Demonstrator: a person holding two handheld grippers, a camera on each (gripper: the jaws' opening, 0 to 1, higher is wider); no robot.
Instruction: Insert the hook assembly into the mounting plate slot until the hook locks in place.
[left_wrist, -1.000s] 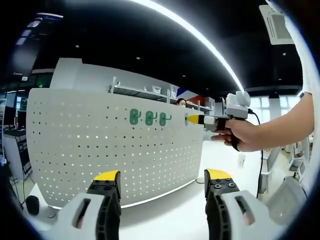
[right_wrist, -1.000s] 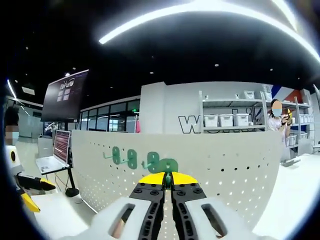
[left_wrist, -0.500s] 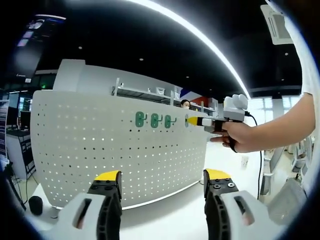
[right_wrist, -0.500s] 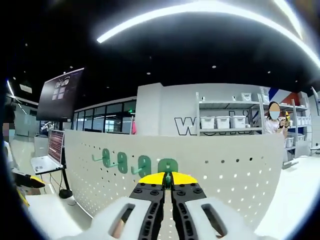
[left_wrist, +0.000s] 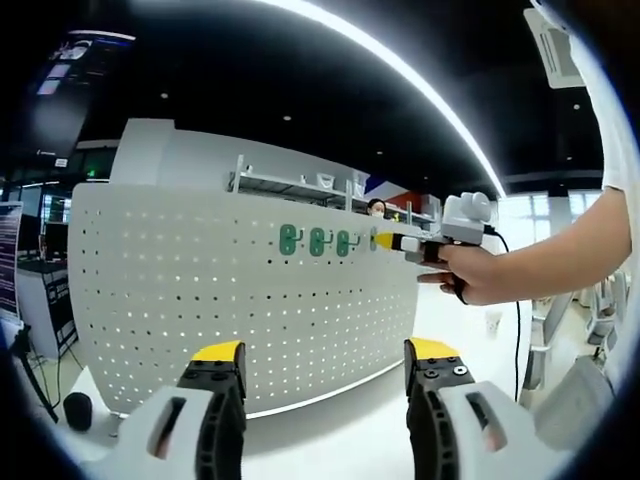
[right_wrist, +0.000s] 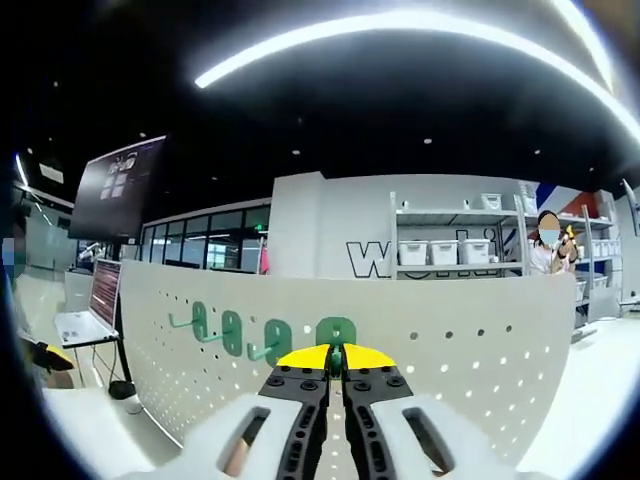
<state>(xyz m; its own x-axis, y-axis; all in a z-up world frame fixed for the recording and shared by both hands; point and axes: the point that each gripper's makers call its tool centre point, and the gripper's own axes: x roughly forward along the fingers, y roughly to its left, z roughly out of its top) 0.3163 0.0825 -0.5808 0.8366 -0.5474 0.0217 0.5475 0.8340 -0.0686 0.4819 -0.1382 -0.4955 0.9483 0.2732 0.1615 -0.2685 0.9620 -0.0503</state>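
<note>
Near the pegboard's (left_wrist: 240, 290) top edge, the right gripper (right_wrist: 336, 357) pinches a green hook (right_wrist: 336, 352) against the board, right of three mounted hooks (left_wrist: 318, 242). Nearer, the left gripper (left_wrist: 325, 355) stands wide, holding nothing.

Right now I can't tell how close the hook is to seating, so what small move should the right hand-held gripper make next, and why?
Probably ease the right hand-held gripper straight forward. Its jaws are shut on a green hook whose plate meets the white pegboard beside three mounted hooks, but locking can't be confirmed.
</note>
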